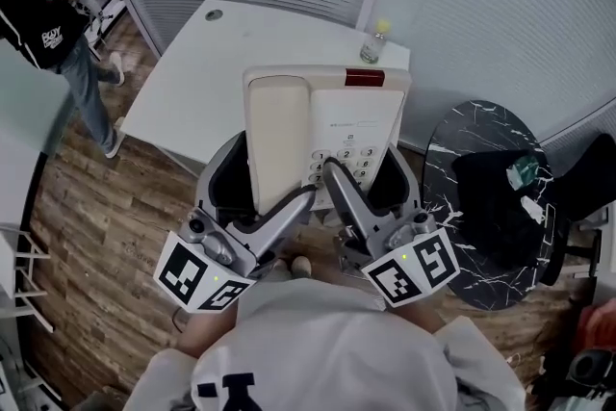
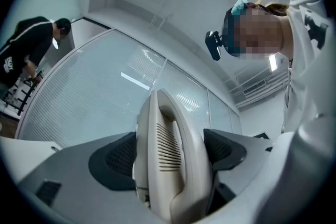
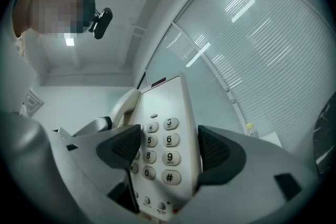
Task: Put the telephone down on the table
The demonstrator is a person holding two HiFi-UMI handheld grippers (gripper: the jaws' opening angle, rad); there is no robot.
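A person is holding a cream desk telephone (image 1: pixel 327 120) off the wooden floor (image 1: pixel 87 236) with both grippers, not yet set down. Its long axis is running away from the person, the end with the red strip pointing at the near edge of the white desk (image 1: pixel 183 91) and the keypad (image 3: pixel 160 149) facing up. The left gripper (image 1: pixel 298 199) is clamping its jaws on the handset (image 2: pixel 168 155) along the telephone's left side. The right gripper (image 1: pixel 337 178) is gripping the keypad side at the near end, its pads pressing on either side. A water bottle (image 1: pixel 374 41) is standing at the desk's far right corner, and another person (image 1: pixel 48 14) is standing beyond the desk's left end.
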